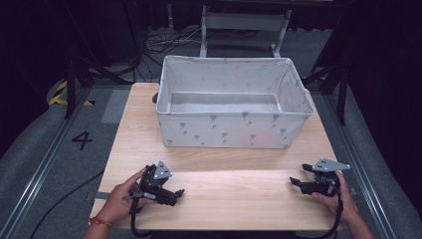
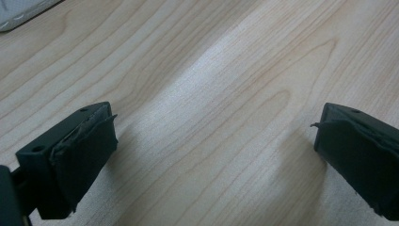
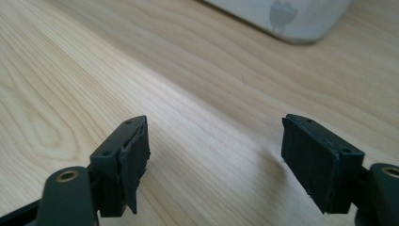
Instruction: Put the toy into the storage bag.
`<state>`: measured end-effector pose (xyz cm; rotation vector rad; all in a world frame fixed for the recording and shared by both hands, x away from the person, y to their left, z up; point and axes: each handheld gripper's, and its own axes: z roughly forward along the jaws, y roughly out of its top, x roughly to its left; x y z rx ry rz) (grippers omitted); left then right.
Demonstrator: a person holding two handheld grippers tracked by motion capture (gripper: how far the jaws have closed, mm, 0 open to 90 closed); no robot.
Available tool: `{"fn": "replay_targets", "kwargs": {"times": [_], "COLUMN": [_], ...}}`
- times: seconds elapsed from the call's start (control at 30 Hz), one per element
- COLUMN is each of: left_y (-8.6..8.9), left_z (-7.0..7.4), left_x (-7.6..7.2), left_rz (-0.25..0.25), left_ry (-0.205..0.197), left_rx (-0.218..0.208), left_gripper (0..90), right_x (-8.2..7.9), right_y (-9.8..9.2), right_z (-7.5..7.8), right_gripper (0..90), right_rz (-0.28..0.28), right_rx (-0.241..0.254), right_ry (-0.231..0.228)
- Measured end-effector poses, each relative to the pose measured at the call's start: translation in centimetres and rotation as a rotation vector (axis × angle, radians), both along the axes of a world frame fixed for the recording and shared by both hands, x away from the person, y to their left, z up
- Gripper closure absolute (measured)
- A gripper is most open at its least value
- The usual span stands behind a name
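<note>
Near edge of the wooden table: left gripper rests low on the wood, jaws spread, bare tabletop between them. Right gripper sits at the opposite near corner, jaws likewise released with bare wood in the gap. Both point inward toward each other. Farther back, well apart from both, the white fabric bin stands upright, mouth up, long axis left-right across the table; its corner lies ahead of the right jaws.

One fabric bin on one wooden worktop. Two claws: left claw, right claw. Two hands: left hand, right hand. Nothing between either claw's jaws.
</note>
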<state>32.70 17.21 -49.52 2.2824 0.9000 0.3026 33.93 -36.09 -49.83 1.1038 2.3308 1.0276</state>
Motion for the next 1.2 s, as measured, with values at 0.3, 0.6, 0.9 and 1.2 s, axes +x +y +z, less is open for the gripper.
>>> {"fn": "replay_targets", "kwargs": {"times": [0.3,0.6,0.9,1.2], "left_y": [-0.02,0.00,0.00,-0.01], "left_z": [-0.02,0.00,0.00,0.00], "left_x": [-0.03,-0.14,-0.15,-0.19], "left_rz": [0.004,0.016,0.017,0.021], "left_ry": [0.001,0.000,0.001,0.000], "left_rx": [-0.003,0.001,0.002,0.002], "left_gripper": [0.0,0.0,0.0,0.0], "right_x": [0.29,0.33,0.33,0.33], "right_y": [-0.41,-0.35,-0.35,-0.34], "right_z": [-0.06,-0.07,-0.07,-0.08], "right_gripper": [19.6,18.6,18.6,18.6], "right_rz": [-0.027,-0.035,-0.036,-0.036], "right_rx": [0.015,0.014,0.015,0.015], "right_ry": [0.029,0.031,0.031,0.031]}}
